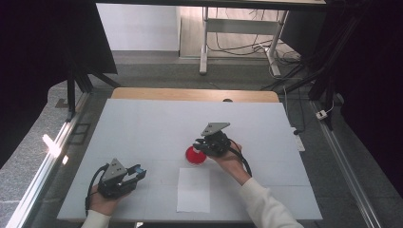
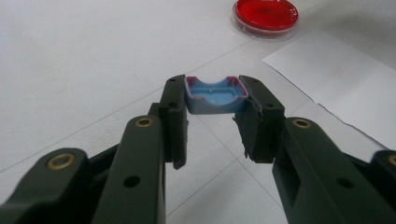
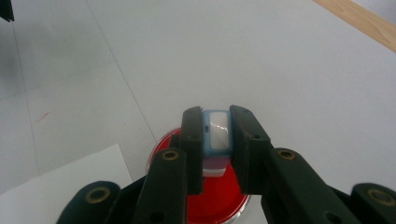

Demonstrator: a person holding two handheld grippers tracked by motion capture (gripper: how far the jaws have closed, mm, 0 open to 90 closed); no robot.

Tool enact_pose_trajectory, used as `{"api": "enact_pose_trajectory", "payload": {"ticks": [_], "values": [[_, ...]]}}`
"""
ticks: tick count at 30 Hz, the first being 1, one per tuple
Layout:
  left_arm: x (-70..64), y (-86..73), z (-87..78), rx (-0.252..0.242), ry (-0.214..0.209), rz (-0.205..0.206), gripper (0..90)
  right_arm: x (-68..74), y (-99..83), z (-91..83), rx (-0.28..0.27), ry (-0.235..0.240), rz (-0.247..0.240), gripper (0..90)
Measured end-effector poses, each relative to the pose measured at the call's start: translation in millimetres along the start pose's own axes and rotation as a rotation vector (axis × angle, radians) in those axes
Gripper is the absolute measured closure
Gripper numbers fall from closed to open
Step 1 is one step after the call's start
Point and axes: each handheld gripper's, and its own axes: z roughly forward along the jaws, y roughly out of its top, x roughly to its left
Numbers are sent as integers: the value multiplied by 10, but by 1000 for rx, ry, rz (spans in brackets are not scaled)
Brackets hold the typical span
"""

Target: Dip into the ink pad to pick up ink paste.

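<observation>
Stamp (image 3: 217, 135) is clamped in right gripper (image 1: 205, 143) fingers over the red dish (image 1: 195, 155), seemingly for inking before the paper (image 1: 193, 190), while its cap (image 2: 215, 94) is kept clamped in left gripper (image 1: 136, 172) low over the counter (image 1: 142, 123).
</observation>
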Motion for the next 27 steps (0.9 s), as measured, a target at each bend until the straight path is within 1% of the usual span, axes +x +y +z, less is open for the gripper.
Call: {"api": "enact_pose_trajectory", "payload": {"ticks": [11, 15, 20, 27], "values": [[3, -1, 3, 3, -2, -1, 646, -21, -22, 60, 19, 1, 8, 752], [5, -2, 3, 4, -3, -1, 646, -21, -25, 74, 21, 2, 7, 752], [7, -2, 4, 5, -4, 0, 646, -23, -36, 93, 38, -1, 3, 752], [6, -2, 3, 4, -4, -2, 646, -22, -41, 100, 35, -1, 7, 752]]}}
